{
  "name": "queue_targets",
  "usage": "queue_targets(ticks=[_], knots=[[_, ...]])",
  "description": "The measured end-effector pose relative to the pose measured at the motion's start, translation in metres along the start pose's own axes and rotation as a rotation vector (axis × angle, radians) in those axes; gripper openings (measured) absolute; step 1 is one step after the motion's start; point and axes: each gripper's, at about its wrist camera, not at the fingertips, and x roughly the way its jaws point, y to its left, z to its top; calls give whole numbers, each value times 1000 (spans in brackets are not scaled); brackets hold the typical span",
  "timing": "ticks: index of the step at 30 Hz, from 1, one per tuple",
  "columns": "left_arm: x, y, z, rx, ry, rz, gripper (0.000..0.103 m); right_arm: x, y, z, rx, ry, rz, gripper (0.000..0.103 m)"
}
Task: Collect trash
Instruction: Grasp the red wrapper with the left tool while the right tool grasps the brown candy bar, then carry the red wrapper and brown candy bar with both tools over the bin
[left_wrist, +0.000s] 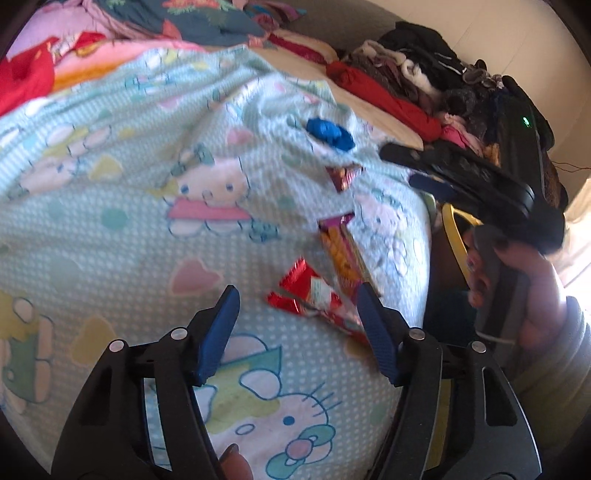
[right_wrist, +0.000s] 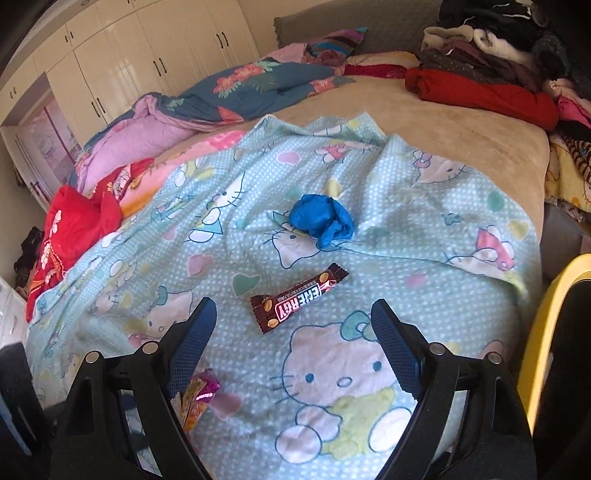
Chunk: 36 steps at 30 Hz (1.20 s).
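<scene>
Trash lies on a light-blue cartoon-cat blanket (right_wrist: 369, 206). A brown "ENERGY" bar wrapper (right_wrist: 297, 303) lies just ahead of my open, empty right gripper (right_wrist: 293, 321). A crumpled blue wad (right_wrist: 320, 219) sits farther back. An orange-pink wrapper (right_wrist: 197, 397) lies under my right gripper's left finger. In the left wrist view, my left gripper (left_wrist: 297, 306) is open and empty over a red foil wrapper (left_wrist: 308, 293), with the orange-pink wrapper (left_wrist: 341, 251), brown wrapper (left_wrist: 343, 177) and blue wad (left_wrist: 330, 133) beyond. My right gripper (left_wrist: 417, 168) shows there at right, held by a hand.
A pile of dark and red clothes (right_wrist: 491, 66) sits at the bed's far right. Quilts and red fabric (right_wrist: 77, 229) lie at the left. A yellow-rimmed bin (right_wrist: 546, 332) stands beside the bed at right. White wardrobes (right_wrist: 122, 51) line the back wall.
</scene>
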Motion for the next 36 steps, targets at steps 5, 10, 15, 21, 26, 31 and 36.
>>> queue_targets(ticks=[5,10,15,21,26,31,36], knots=[[9,1,-2,-27,22,-27,56,27,1,7,28,47,-19,83],[21,-3,-2,-34,46,-26,54,57,-10,11,120,97,-8,74],[30,-5,1,-22,59,9,32,70,-24,11,175,115,10,34],[30,-2,7,-19,48,4,18,46,-28,3,171,61,69,25],[18,4,12,-42,9,1,8,19,-30,-5,176,18,117,15],[2,2,28,-37,-50,5,8,-13,-29,-7,136,-38,129,13],[-10,-13,44,-9,-106,2,8,-37,-34,-9,132,-72,148,13]])
